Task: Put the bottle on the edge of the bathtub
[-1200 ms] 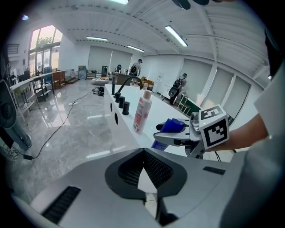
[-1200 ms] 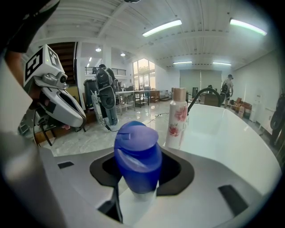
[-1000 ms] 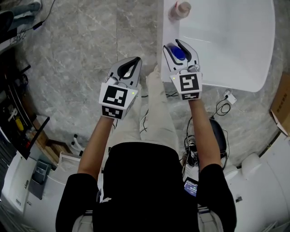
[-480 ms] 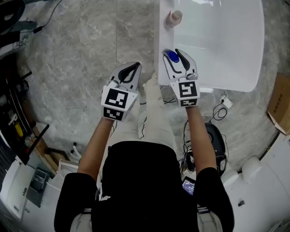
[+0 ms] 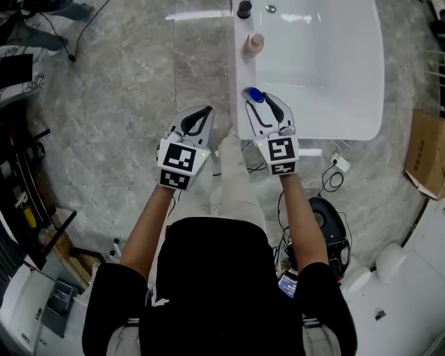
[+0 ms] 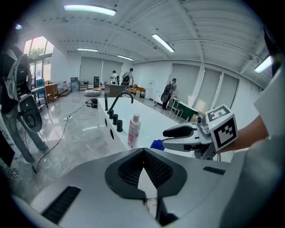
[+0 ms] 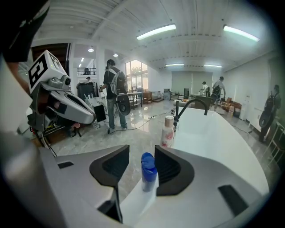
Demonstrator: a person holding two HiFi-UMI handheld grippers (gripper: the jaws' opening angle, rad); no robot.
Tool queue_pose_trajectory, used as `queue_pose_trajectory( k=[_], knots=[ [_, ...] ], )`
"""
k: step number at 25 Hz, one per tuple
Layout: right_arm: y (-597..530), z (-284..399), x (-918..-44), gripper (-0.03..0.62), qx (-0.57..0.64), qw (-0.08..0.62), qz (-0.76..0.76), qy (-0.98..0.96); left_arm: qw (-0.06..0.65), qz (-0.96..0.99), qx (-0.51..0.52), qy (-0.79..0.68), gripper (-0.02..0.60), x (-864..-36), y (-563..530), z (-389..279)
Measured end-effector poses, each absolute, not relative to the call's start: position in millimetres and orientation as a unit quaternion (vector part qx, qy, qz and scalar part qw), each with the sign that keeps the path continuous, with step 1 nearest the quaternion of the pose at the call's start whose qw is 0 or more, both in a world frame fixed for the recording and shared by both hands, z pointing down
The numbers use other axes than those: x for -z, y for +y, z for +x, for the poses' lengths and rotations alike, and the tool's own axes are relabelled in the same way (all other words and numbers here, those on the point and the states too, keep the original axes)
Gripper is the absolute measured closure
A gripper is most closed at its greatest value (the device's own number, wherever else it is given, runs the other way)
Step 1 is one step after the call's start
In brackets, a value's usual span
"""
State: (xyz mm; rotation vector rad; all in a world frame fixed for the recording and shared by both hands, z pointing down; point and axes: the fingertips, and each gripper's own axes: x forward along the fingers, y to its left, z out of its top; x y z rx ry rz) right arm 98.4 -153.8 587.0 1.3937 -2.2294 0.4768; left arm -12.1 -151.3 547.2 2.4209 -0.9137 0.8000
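Observation:
A white bottle with a blue cap [image 5: 254, 95] sits between the jaws of my right gripper [image 5: 265, 106], which is shut on the bottle. The cap [image 7: 148, 168] points forward, with the white body running back between the pads. It hangs over the left rim [image 5: 238, 76] of the white bathtub, near the tub's near corner. My left gripper [image 5: 199, 116] is shut and empty over the floor, left of the rim. The left gripper view shows the blue cap [image 6: 156, 144] ahead of the right gripper's fingers [image 6: 180, 132].
A pink bottle [image 5: 252, 45] stands on the same rim further along, with black tap knobs [image 5: 244, 8] and a black faucet [image 7: 192, 106] beyond it. Grey marble floor lies left of the tub. Cables and a cardboard box [image 5: 424, 154] lie to the right. People [image 7: 114, 94] stand far off.
The right gripper has carried the bottle further along the left rim, closer to the pink bottle. The left gripper has kept pace beside it, still shut.

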Motion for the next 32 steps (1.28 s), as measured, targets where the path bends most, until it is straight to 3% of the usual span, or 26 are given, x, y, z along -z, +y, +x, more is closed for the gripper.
queue_pose_trajectory(
  k=[5,13,23,32],
  knots=[
    [-139,92,-557,0.417,-0.171,0.229,0.515,-0.808,0.204,0.880,-0.288,-0.319,0.568,-530,-143,-20],
    [-109,81,-498,0.516,-0.152,0.217,0.541,-0.798,0.173,0.898,-0.272,-0.298,0.568,-487,-123,-27],
    [-64,60,-432,0.554,-0.122,0.230,0.569,-0.780,0.102,0.935,-0.236,-0.244,0.568,-418,-87,-20],
    [-16,55,-385,0.565,-0.102,0.194,0.613,-0.759,0.052,0.949,-0.204,-0.233,0.568,-367,-40,-35]
  ],
)
